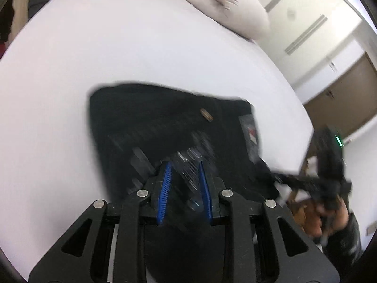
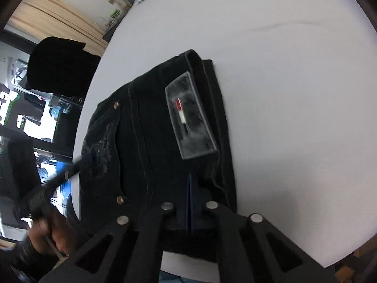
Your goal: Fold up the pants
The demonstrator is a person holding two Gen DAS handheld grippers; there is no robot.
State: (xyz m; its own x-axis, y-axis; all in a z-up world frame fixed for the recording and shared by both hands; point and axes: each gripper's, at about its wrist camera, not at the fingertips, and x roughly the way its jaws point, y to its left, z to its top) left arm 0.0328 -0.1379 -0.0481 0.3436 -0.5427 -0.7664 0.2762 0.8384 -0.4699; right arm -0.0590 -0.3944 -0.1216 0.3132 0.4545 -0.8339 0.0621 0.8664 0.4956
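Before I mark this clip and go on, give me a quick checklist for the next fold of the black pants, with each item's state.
1. Pants lie on the white table: ok.
2. Right gripper shut on the pants: ok.
3. Left gripper firm on the fabric: cannot tell, blurred.
4. Label patch faces up, unwrinkled: ok.
5. Pillow apart from the pants: ok.

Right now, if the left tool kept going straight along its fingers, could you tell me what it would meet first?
Most likely the black pants lying folded on the white table. The left tool points onto the dark fabric just ahead of its fingertips; motion blur hides the exact gap, so contact may already be close.
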